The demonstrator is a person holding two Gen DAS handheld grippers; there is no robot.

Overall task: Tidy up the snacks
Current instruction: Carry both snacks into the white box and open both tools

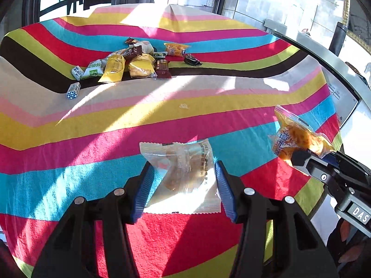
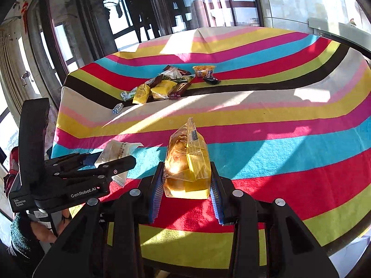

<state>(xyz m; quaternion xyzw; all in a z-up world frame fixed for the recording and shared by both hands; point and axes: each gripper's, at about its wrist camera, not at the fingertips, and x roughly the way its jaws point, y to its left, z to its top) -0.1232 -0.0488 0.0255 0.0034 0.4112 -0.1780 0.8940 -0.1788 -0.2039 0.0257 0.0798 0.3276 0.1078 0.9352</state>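
Observation:
My left gripper [image 1: 183, 165] is shut on a clear-and-white wrapped pastry packet [image 1: 180, 157], its blue pads pressing both sides just above the striped tablecloth [image 1: 92, 127]. The right wrist view shows this gripper [image 2: 109, 159] from the side, with the packet [image 2: 116, 150] sticking out ahead of it. My right gripper [image 2: 186, 165] is shut on a clear yellow packet [image 2: 183, 148] with a golden bun inside, held upright. In the left wrist view that packet [image 1: 294, 136] hangs at the right, above the table's near right edge, in the right gripper [image 1: 299, 159].
A pile of snack packets [image 1: 129, 62] [image 2: 162, 85] lies on the far part of the table. An orange packet [image 1: 175, 49] and a dark one [image 1: 192, 60] lie right of it, a small blue-and-white carton [image 1: 73, 90] left. Windows and dark chairs stand behind.

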